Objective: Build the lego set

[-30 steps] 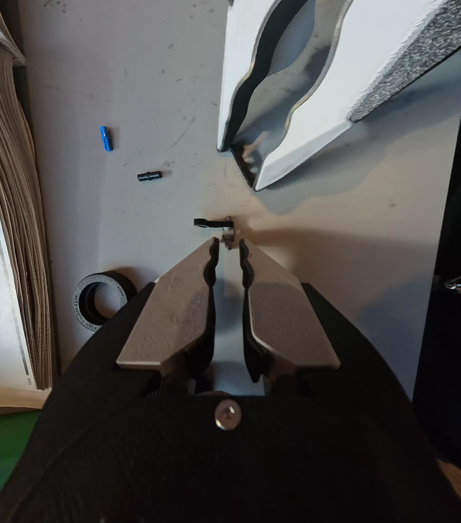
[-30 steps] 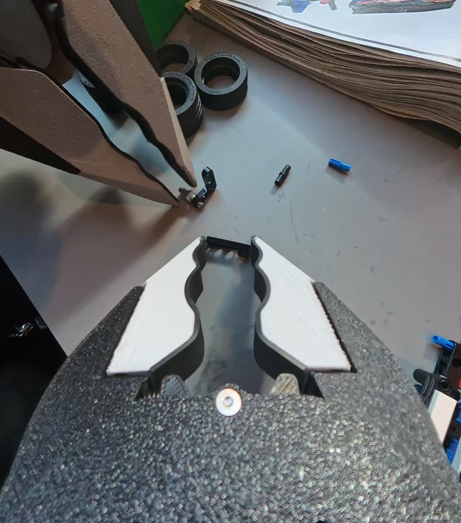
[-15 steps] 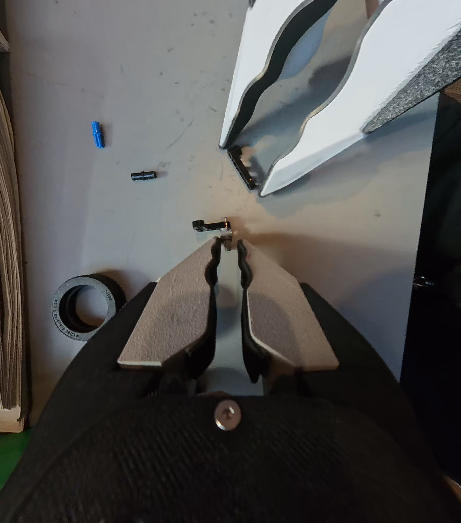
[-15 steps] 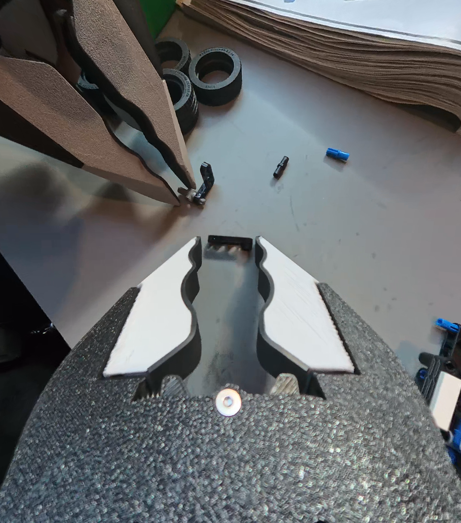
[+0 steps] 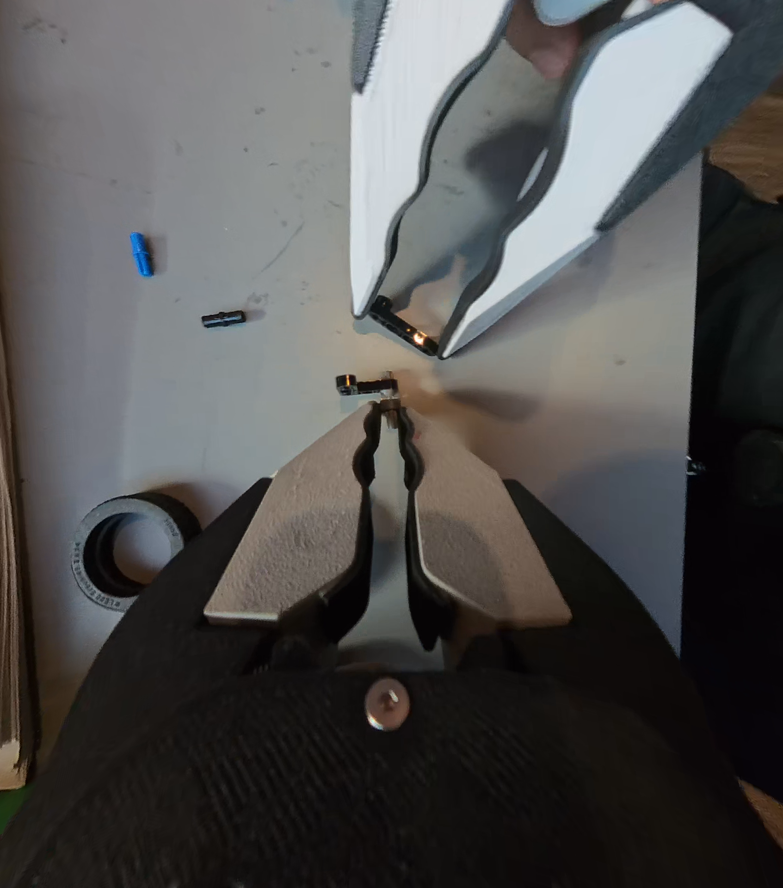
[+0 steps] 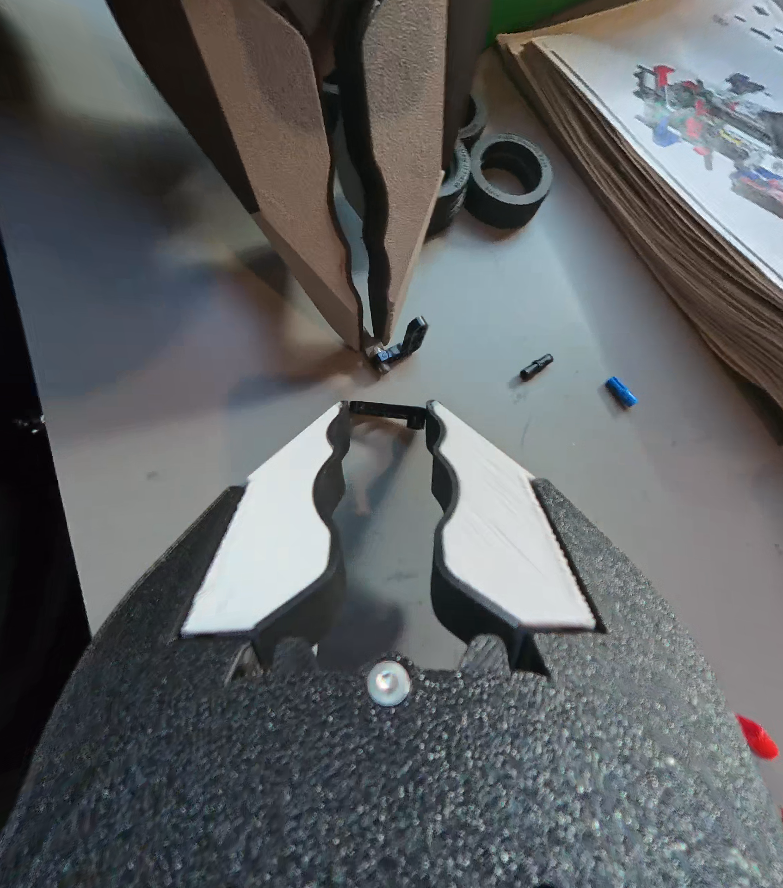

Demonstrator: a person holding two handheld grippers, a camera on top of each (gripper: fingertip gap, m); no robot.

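Note:
My left gripper (image 5: 387, 409), with brown fingers, is shut on a small grey pin (image 5: 390, 417) that sticks out of a black angled Lego piece (image 5: 364, 384) resting on the grey table. It also shows in the right wrist view (image 6: 372, 342), with the angled piece (image 6: 404, 342) at its tips. My right gripper (image 6: 387, 408), with white fingers, is shut on a short black beam (image 6: 387, 411) held crosswise between its tips. In the left wrist view it (image 5: 399, 336) hangs just beyond the angled piece, with the beam (image 5: 404, 327) a small gap away from it.
A black pin (image 5: 223, 318) and a blue pin (image 5: 141, 254) lie loose to the left. Black tyres (image 6: 509, 185) stand behind the left gripper, one in the left wrist view (image 5: 130, 552). A thick instruction booklet (image 6: 716, 168) borders the table. Red pieces (image 6: 757, 745) lie by the right gripper. The grippers are tip to tip, or close to it.
The left fingers have closed tighter onto the grey pin. The right gripper, still holding the black beam, has swung round to face the left gripper and come closer to the angled piece.

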